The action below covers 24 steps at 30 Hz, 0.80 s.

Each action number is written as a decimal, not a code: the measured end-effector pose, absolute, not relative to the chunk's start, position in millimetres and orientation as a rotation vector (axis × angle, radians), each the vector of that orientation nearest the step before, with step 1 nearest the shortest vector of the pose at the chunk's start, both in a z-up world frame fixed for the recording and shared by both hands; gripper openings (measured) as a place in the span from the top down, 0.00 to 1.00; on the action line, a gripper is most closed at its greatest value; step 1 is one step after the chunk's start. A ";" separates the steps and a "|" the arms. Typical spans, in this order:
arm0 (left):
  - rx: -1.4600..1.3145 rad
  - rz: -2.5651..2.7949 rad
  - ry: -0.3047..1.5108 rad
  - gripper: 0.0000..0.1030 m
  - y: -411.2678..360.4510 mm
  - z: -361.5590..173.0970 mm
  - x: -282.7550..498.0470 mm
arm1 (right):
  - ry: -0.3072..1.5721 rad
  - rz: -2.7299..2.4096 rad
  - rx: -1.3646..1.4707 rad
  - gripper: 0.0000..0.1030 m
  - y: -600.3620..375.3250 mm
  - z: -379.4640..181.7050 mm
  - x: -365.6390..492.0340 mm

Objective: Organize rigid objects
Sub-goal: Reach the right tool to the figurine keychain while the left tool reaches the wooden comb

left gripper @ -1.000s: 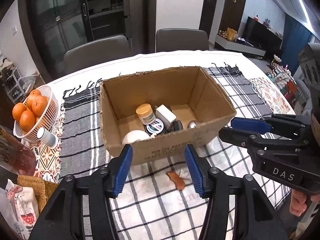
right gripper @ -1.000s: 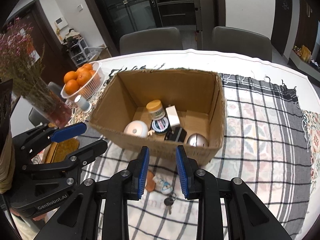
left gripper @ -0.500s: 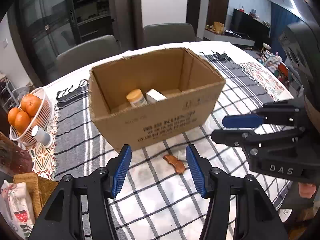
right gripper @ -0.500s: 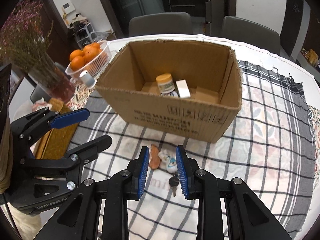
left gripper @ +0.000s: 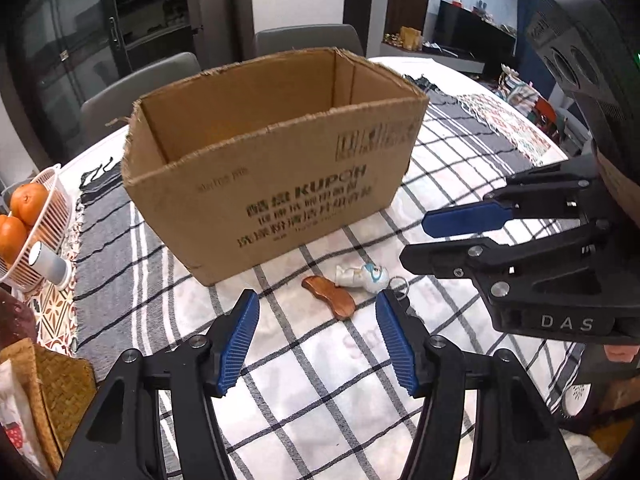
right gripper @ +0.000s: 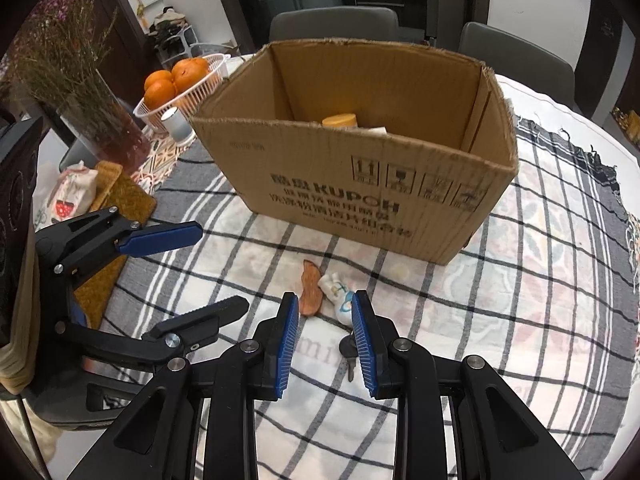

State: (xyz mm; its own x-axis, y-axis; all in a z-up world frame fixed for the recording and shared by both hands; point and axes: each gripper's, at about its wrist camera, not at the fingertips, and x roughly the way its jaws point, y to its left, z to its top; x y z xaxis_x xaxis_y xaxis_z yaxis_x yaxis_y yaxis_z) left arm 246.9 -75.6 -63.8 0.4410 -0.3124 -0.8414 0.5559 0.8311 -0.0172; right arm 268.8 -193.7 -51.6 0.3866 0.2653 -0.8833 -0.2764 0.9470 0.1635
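Both grippers lower, nearer the keychain (right gripper: 339, 295) — right gripper (right gripper: 325, 334) wider.

Both left tongs (left gripper: 316, 336) and right tongs (right gripper: 325, 336) gape, side by side.

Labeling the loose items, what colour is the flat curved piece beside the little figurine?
Reddish-brown wooden piece, clearest in the left wrist view.

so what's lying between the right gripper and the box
In the right wrist view, a brown wooden piece and a white figurine lie on the cloth between the right gripper and the box.
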 end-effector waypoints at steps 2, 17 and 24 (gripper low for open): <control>0.288 -0.558 0.979 0.42 -76.8 -68.8 246.7 | 1.130 0.345 -0.014 0.72 -193.6 -56.9 269.6; 0.369 -0.687 0.991 0.33 -85.5 -99.9 247.0 | 1.170 0.357 -0.053 0.71 -184.8 -93.4 272.0; 0.409 -0.742 0.991 0.29 -91.2 -111.4 257.6 | 1.195 0.348 -0.059 0.66 -184.0 -109.5 275.4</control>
State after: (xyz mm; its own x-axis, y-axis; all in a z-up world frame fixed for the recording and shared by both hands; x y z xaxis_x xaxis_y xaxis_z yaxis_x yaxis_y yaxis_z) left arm 257.6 -91.2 -111.4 0.3363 -0.3736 -0.8645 0.7247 0.6888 -0.0157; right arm 275.4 -184.0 -109.5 0.3204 0.2340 -0.9179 -0.2955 0.9453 0.1379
